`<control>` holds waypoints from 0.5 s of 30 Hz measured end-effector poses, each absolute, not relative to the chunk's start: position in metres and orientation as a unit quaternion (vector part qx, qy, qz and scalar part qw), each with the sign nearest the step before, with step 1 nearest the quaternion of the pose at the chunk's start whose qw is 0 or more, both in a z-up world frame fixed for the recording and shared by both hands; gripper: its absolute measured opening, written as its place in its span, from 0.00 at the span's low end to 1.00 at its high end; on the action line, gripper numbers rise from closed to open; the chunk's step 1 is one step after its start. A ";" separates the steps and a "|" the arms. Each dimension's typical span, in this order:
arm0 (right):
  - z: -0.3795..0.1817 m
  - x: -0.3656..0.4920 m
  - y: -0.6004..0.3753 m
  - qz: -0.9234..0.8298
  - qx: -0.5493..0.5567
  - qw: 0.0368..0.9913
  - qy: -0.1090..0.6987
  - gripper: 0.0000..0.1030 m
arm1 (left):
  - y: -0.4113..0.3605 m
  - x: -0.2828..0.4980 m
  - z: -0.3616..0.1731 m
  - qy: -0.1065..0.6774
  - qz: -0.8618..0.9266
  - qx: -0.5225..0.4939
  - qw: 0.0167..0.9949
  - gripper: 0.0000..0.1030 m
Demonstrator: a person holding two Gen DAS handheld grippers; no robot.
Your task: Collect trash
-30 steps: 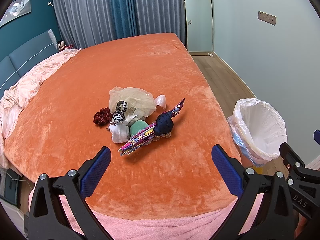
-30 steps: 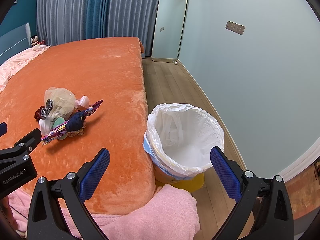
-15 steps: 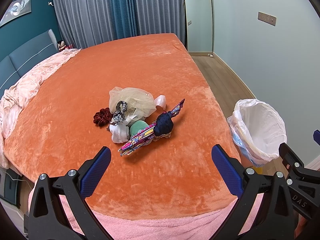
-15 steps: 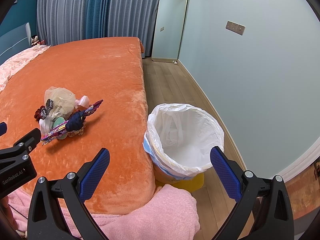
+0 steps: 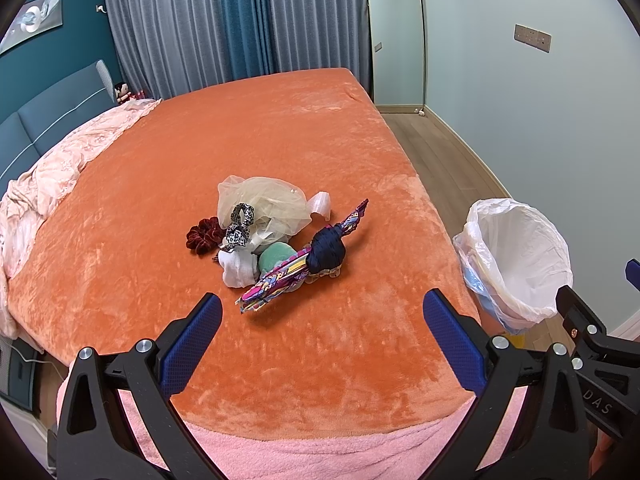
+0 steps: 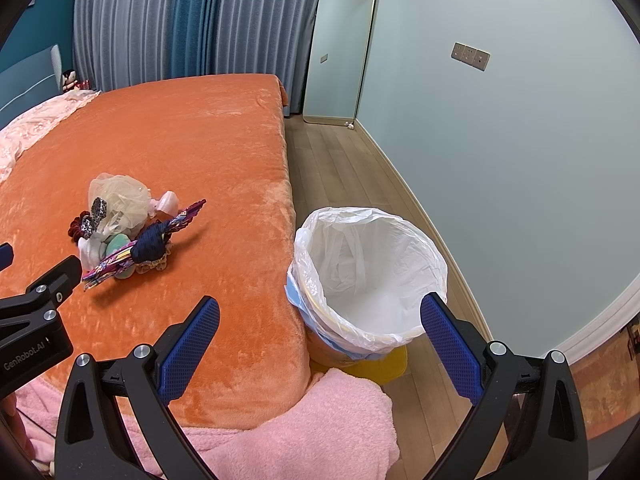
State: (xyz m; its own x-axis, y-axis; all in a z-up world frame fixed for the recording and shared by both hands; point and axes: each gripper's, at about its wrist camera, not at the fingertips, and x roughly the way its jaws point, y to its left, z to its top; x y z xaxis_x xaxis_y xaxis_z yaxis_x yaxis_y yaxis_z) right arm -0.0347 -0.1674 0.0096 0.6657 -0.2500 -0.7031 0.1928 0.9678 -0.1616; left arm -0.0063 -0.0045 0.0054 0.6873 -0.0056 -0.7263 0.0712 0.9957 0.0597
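Both claws hang spread and empty over the bed's near edge. The left gripper (image 5: 322,328) faces the trash pile (image 5: 280,236) straight ahead, its wrapper (image 5: 296,264) running near-left to far-right. The right gripper (image 6: 320,332) faces the bin (image 6: 372,276) on the floor beside the bed (image 5: 280,128); left is nearer.

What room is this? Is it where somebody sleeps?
Yes, it looks like a bedroom. There is a big bed with an orange blanket, long curtains behind it, and a tall mirror leaning against the wall.
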 end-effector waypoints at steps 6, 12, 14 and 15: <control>0.009 -0.034 -0.171 -0.123 -0.036 0.912 0.390 0.93 | -0.005 -0.006 0.006 0.394 -0.020 0.041 0.918 0.93; 0.010 -0.035 -0.173 -0.125 -0.036 0.912 0.388 0.93 | -0.007 -0.005 0.006 0.394 -0.020 0.041 0.918 0.93; 0.010 -0.035 -0.172 -0.126 -0.037 0.912 0.388 0.93 | -0.006 -0.006 0.006 0.394 -0.020 0.041 0.918 0.93; 0.010 -0.035 -0.172 -0.127 -0.036 0.912 0.388 0.93 | -0.006 -0.005 0.006 0.393 -0.021 0.041 0.918 0.93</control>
State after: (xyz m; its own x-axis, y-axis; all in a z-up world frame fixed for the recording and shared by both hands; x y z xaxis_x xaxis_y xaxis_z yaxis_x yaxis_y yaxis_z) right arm -0.0351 -0.1717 0.0104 0.6673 -0.2592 -0.6983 0.2026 0.9653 -0.1647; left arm -0.0051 -0.0064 0.0065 0.6896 -0.0051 -0.7242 0.0703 0.9957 0.0600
